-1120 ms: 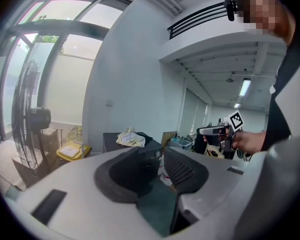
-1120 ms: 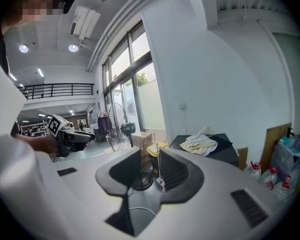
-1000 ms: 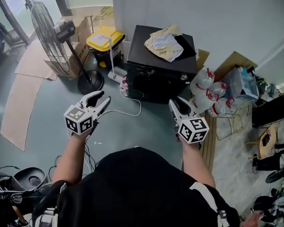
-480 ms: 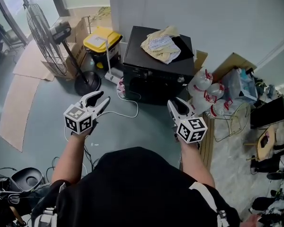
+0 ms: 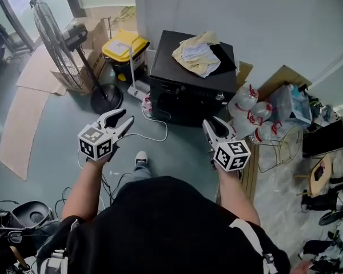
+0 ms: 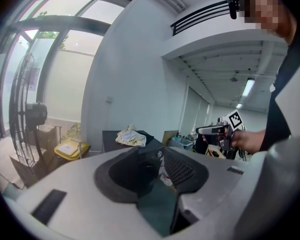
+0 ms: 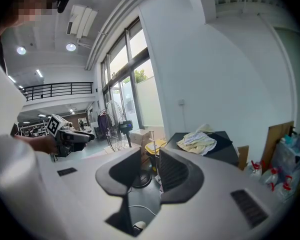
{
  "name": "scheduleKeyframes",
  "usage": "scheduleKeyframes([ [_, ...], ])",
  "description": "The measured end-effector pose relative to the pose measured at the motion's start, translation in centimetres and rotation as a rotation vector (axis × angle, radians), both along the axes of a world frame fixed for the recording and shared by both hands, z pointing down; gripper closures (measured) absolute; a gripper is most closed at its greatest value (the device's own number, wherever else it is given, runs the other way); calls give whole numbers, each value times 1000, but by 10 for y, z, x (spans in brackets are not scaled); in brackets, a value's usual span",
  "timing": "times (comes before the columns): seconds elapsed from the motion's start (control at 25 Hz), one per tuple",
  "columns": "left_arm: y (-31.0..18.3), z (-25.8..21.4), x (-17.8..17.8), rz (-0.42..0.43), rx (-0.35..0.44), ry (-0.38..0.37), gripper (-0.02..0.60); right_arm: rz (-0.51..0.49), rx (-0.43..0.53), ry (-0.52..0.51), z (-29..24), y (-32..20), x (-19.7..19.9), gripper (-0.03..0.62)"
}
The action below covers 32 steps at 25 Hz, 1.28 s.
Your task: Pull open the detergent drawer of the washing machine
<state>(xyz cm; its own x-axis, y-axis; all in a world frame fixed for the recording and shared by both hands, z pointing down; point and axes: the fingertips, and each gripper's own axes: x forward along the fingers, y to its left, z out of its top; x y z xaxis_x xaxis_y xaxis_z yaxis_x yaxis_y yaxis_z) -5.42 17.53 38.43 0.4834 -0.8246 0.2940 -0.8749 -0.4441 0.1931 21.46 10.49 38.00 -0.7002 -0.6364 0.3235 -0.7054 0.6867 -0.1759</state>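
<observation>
The washing machine [image 5: 190, 79] is a small black box against the white wall, with a crumpled pale cloth [image 5: 198, 51] on its lid. Its front faces me, with a small knob [image 5: 220, 96] near the top right; I cannot make out the detergent drawer. My left gripper [image 5: 126, 117] is open and empty over the grey floor, well short of the machine's left front corner. My right gripper [image 5: 213, 123] is open too, empty, just short of the right front corner. The machine [image 6: 121, 140] also shows in the left gripper view and in the right gripper view [image 7: 217, 145], beyond the parted jaws.
A standing fan [image 5: 60, 44] and a yellow-lidded bin [image 5: 124, 47] stand left of the machine. A white cable [image 5: 151, 135] runs across the floor. Plastic bottles [image 5: 252, 114], a wire rack [image 5: 281, 144] and cardboard crowd the right side. My shoe [image 5: 140, 157] is on the floor.
My shoe has stepped forward into view between the arms. Both grippers stay open and hold almost the same place.
</observation>
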Motion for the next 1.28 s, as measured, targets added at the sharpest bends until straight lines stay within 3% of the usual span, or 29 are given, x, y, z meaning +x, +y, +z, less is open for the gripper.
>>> scheduleKeyframes([
  [0.4,-30,6,-11,21,-17,-1,414,39,-13,0,6,-27,-3,477],
  [1.28,-132,51,-61,121,-85,31,414,154,-68,28,37,-104,-50,477],
])
